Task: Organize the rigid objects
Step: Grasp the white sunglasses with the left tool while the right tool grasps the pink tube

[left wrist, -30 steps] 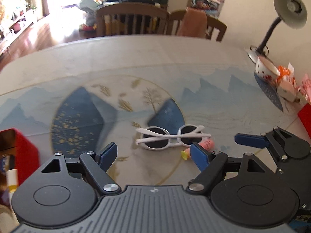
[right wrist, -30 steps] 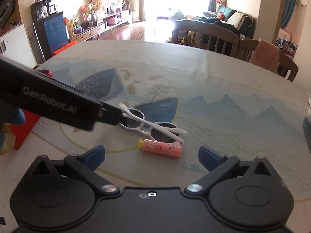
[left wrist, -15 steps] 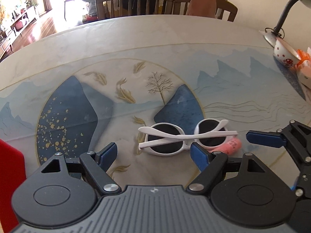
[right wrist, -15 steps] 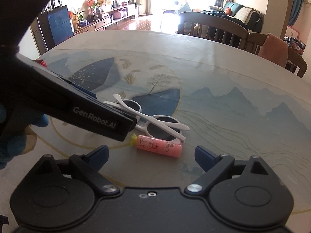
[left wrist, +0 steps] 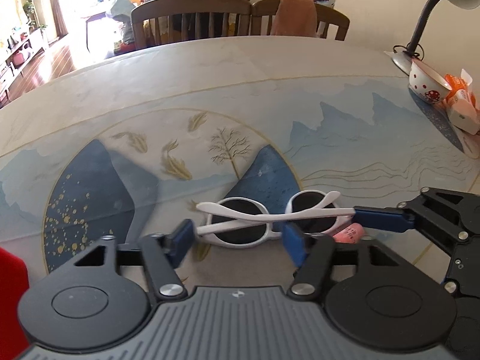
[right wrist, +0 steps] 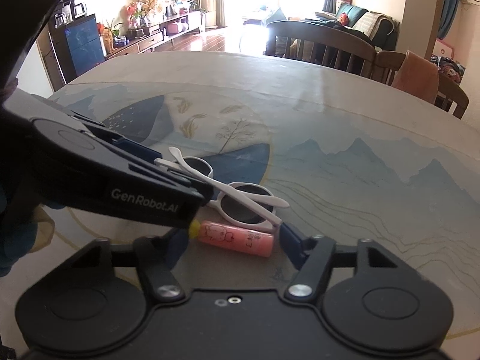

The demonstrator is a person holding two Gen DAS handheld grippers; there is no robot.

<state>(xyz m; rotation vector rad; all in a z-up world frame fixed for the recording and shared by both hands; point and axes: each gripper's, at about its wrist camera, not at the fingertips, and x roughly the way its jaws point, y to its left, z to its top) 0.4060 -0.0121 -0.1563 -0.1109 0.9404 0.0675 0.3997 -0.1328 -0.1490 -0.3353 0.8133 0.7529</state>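
Note:
White sunglasses (left wrist: 264,217) with dark lenses lie folded on the painted table, also in the right wrist view (right wrist: 240,201). A pink tube (right wrist: 237,238) with a yellow cap lies just in front of them; in the left wrist view only its end (left wrist: 349,233) shows. My left gripper (left wrist: 237,237) is open, its blue fingers on either side of the near left part of the sunglasses. My right gripper (right wrist: 234,247) is open with its fingers around the pink tube; its left finger is hidden behind the left gripper's body (right wrist: 120,186).
A red box (left wrist: 10,294) stands at the left edge. A spotted bowl (left wrist: 427,82), snack packets (left wrist: 459,102) and a desk lamp (left wrist: 420,33) sit at the far right. Wooden chairs (left wrist: 192,21) stand behind the table's far edge.
Both grippers have moved forward and down. The left now straddles the sunglasses, the right now straddles the pink tube. Both sets of fingers have narrowed somewhat.

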